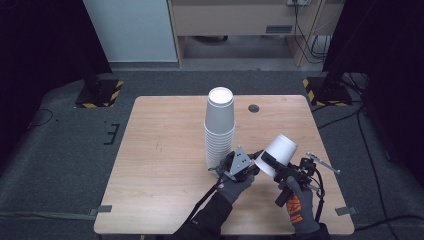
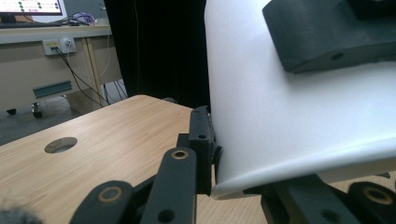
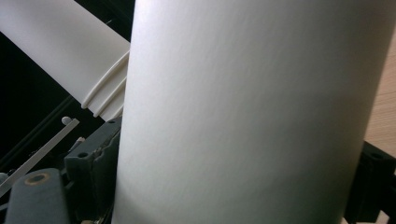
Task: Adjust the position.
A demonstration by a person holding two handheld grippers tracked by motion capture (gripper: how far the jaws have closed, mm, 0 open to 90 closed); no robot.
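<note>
Cup (image 1: 279, 154) sits tilted, lower right of centre in the high view, right gripper (image 1: 280, 172) fingers clamped round its wall, left gripper (image 1: 250, 169) fingers pinching its rim. Probably best to keep both squeezes light, avoid crushing, steer clear of the stack (image 1: 219, 127) on the tabletop (image 1: 165, 150).

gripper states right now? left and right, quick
Left gripper: closed on the rim of the loose cup.
Right gripper: closed across the same cup's body; it is tilted off the table, beside the cup stack.
</note>
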